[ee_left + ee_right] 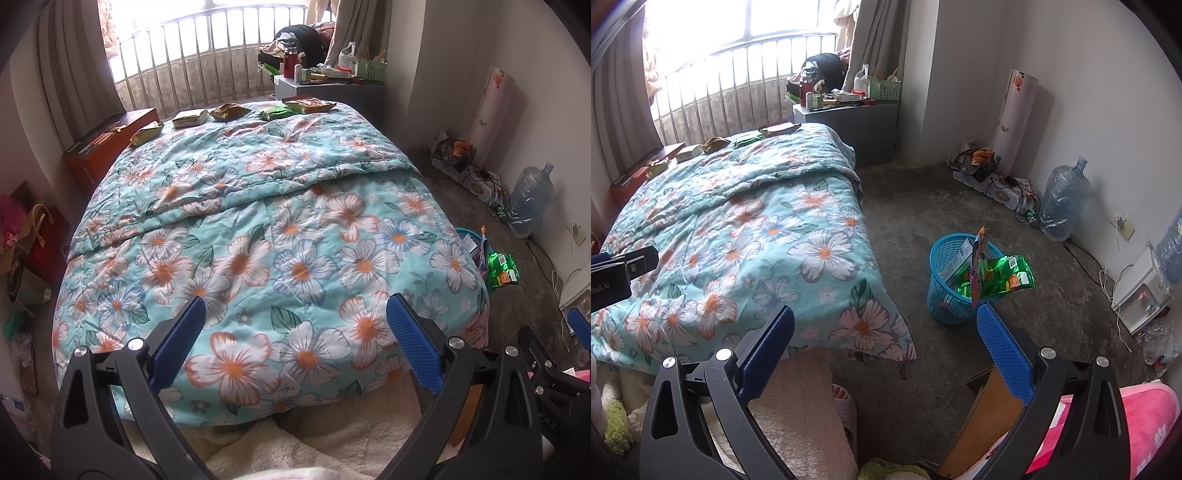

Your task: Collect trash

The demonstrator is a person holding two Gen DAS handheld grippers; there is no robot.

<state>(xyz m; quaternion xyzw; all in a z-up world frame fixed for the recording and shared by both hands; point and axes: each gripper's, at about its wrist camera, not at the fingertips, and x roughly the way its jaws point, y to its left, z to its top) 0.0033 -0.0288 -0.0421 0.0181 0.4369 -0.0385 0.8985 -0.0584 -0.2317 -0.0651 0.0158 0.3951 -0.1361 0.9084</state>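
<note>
Several snack wrappers lie along the far edge of the floral quilt (pixel 295 206): a yellow-green one (pixel 146 133), a white-green packet (pixel 190 118), a brown one (pixel 228 111), a green one (pixel 279 112) and an orange-green one (pixel 308 105). They also show in the right wrist view (pixel 716 144). A blue mesh bin (pixel 955 284) stands on the floor right of the bed, stuffed with green wrappers (pixel 1006 277). My left gripper (pixel 295 325) is open and empty above the near end of the quilt. My right gripper (pixel 886 332) is open and empty, near the bed's corner.
A grey nightstand (pixel 864 129) with clutter stands by the window rail. A red box (pixel 107 144) sits left of the bed. A water jug (pixel 1063 199), cables and a power strip line the right wall. A slipper (pixel 844 410) and a pink blanket (pixel 1137 421) lie close by.
</note>
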